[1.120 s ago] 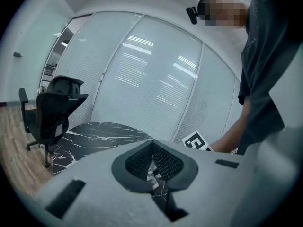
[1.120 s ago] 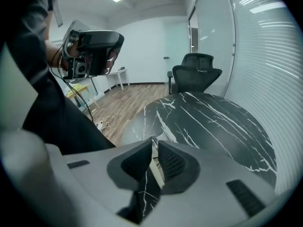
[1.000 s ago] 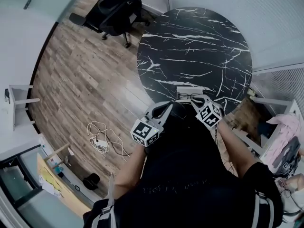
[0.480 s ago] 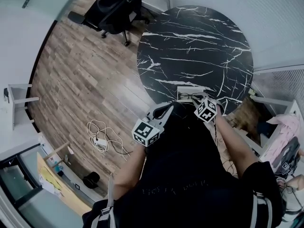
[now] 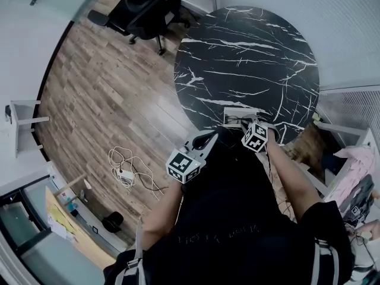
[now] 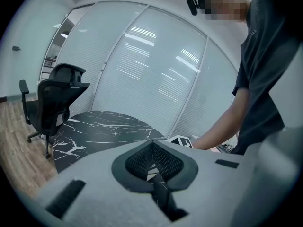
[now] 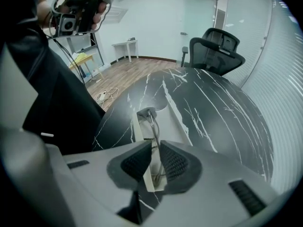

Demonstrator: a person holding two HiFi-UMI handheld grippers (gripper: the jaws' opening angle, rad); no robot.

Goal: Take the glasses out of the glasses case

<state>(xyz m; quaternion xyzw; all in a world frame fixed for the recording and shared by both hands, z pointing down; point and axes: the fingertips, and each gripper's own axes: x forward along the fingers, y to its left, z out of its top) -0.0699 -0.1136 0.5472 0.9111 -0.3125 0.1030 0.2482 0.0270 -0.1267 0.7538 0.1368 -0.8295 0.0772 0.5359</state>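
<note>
**Table.** A round black marble-pattern table [image 5: 243, 52] stands on a wood-plank floor [image 5: 101, 88].

**Glasses case.** A white glasses case [image 5: 234, 113] lies open at the table's near edge, close to the person. In the right gripper view the case [image 7: 136, 129] runs lengthwise away from the camera.

**Glasses.** The thin wire-framed glasses [image 7: 154, 129] lie inside the case, along its length.

**Right gripper.**
- The right gripper [image 5: 248, 123] is at the near end of the case, with its marker cube just behind it.
- Its own view shows the right gripper [image 7: 155, 157] with the jaws drawn in to a slim gap.
- The pads sit on either side of the near end of the glasses.
- The edge of the case's left wall also runs into that gap, against the left pad.
- The glasses are not raised clear of the case.

**Left gripper.**
- The left gripper [image 5: 209, 138] hangs off the table's near edge, beside the person's torso and apart from the case.
- Its own view shows the left gripper [image 6: 151, 144] with the jaw tips meeting and nothing between them.
- Beyond it are the table top and the person's right forearm [image 6: 222, 126] reaching toward the case.

**Surroundings.**
- A black office chair [image 5: 148, 8] stands on the floor beyond the table's left side.
- A tangle of white cables [image 5: 127, 174] lies on the floor to the person's left.
</note>
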